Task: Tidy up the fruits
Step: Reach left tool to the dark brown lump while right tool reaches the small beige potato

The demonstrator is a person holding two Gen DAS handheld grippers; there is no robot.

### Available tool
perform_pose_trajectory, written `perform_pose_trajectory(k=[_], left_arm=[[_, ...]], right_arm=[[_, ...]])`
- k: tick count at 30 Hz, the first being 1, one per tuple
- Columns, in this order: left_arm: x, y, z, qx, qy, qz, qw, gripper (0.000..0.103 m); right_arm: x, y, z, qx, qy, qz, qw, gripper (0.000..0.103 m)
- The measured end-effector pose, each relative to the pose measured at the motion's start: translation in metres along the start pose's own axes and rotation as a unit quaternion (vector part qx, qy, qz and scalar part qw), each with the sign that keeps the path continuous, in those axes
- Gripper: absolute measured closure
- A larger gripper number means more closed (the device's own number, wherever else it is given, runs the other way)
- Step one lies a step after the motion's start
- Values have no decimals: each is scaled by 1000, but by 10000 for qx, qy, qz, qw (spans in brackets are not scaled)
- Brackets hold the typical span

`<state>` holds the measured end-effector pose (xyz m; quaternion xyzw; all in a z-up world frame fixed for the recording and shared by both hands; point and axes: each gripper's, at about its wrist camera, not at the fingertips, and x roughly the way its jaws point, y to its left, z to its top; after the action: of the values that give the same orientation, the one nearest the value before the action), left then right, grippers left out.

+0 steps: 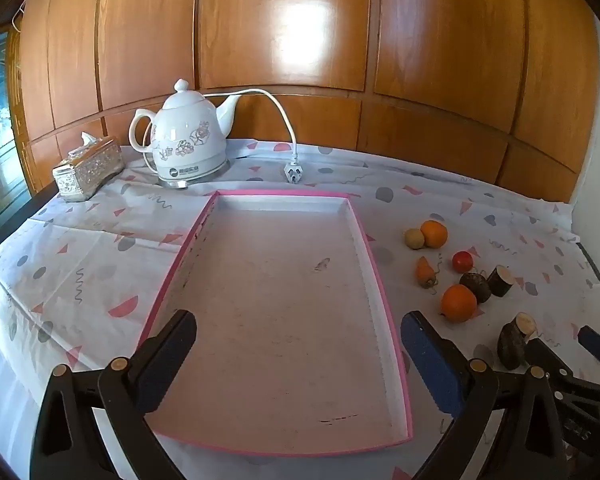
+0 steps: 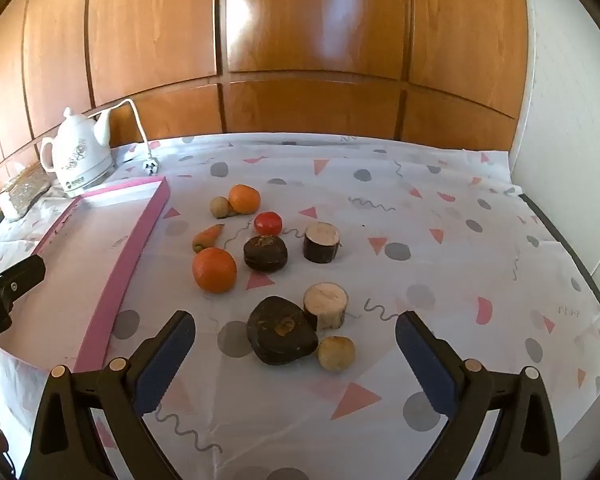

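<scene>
A shallow pink-edged tray (image 1: pixel 380 280) lies on the table, with nothing in it; it also shows in the right wrist view (image 2: pixel 140 232). My left gripper (image 1: pixel 298 354) is open and empty above the tray's near half. Produce lies to the tray's right: two oranges (image 2: pixel 214 265) (image 2: pixel 244 199), a red tomato (image 2: pixel 268 223), a small carrot (image 2: pixel 207 237), two pale round fruits (image 2: pixel 336 353) (image 2: pixel 220 207), two dark lumps (image 2: pixel 281 331) (image 2: pixel 265 253) and two cut stumps (image 2: pixel 326 305) (image 2: pixel 321 242). My right gripper (image 2: pixel 295 354) is open and empty, its fingers either side of the nearest dark lump.
A white floral kettle (image 1: pixel 186 140) with cord and plug (image 1: pixel 293 172) stands at the back left beside a silver tissue box (image 1: pixel 88 168). Wooden panels back the table. A white wall (image 2: pixel 568 120) bounds the right side. The patterned cloth (image 2: pixel 420 200) covers the table.
</scene>
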<state>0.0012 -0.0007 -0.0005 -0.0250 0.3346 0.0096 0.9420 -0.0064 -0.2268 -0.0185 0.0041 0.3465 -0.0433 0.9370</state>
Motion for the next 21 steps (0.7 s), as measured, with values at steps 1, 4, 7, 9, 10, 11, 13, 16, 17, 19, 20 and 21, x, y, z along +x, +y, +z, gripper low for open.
perform_pose_trajectory(k=[1, 4, 7, 9, 10, 11, 13, 16, 17, 19, 20, 21], left_arm=[[0, 0, 0, 14, 7, -1, 10000, 0], [7, 9, 5, -104, 66, -66, 9999, 0], [11, 16, 9, -71, 67, -92, 9999, 0], [5, 12, 5, -11, 6, -98, 10000, 0], [2, 0, -1, 39, -54, -11, 10000, 0], [1, 0, -2, 46, -57, -3, 10000, 0], [1, 1, -2, 51, -67, -16, 10000, 0], [0, 2, -3, 44, -78, -19, 10000, 0], [-1, 2, -3, 38, -76, -23, 10000, 0], [-1, 0, -3, 27, -74, -24, 10000, 0], [0, 0, -2, 29, -66, -36, 10000, 0], [0, 0, -2, 25, -62, -44, 10000, 0]], right_arm=[[1, 0, 0, 16, 27, -1, 10000, 1], [3, 0, 0, 74, 80, -17, 9999, 1], [-3, 1, 1, 91, -4, 29, 10000, 1], [-1, -3, 0, 73, 3, 127, 9999, 1], [0, -3, -1, 51, 10, 130, 9999, 1], [1, -3, -1, 41, 15, 137, 9999, 1], [1, -2, -1, 7, 24, 144, 9999, 1], [0, -1, -1, -26, 19, 146, 9999, 1], [0, -1, -1, -25, 27, 148, 9999, 1], [-1, 0, 0, -30, 23, 143, 9999, 1], [-1, 0, -1, -31, 20, 148, 9999, 1], [-1, 0, 0, -40, 21, 146, 9999, 1]])
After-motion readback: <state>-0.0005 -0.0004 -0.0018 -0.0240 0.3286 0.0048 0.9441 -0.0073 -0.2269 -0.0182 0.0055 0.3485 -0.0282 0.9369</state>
